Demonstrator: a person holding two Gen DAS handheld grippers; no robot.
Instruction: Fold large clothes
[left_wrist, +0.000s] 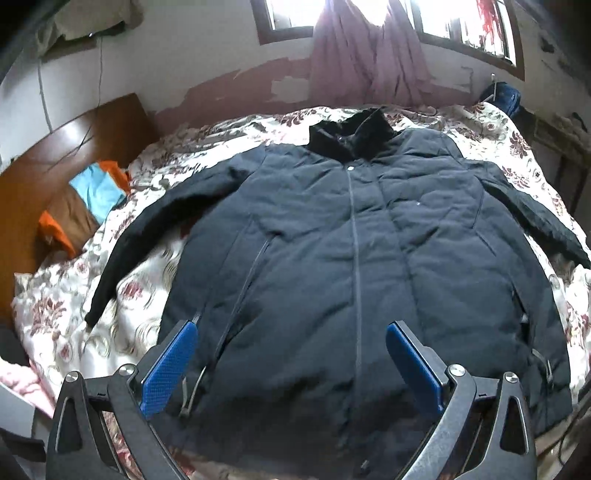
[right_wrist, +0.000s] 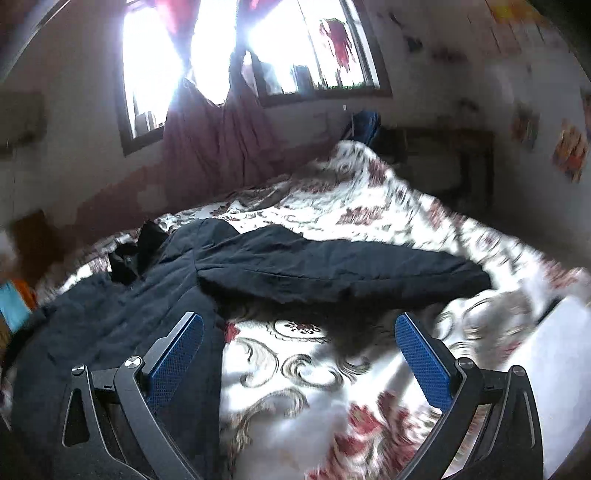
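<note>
A large dark navy padded jacket (left_wrist: 332, 251) lies flat and front-up on a floral bed cover (left_wrist: 66, 306), zipped, collar toward the window, both sleeves spread outward. My left gripper (left_wrist: 291, 332) hangs open above the jacket's lower hem, blue pads wide apart, nothing between them. In the right wrist view the jacket's body (right_wrist: 110, 325) fills the left and its right sleeve (right_wrist: 340, 273) stretches across the middle. My right gripper (right_wrist: 299, 325) is open over the bed cover (right_wrist: 303, 391) just below that sleeve, its left fingertip (right_wrist: 188, 332) above the jacket's side edge.
A wooden headboard (left_wrist: 55, 147) stands at the left with orange, brown and light-blue pillows (left_wrist: 85, 203). Purple curtains (left_wrist: 369, 55) hang under bright windows behind the bed. A dark table (right_wrist: 450, 166) stands past the bed's far right corner. Pink fabric (left_wrist: 18, 380) lies at the near left.
</note>
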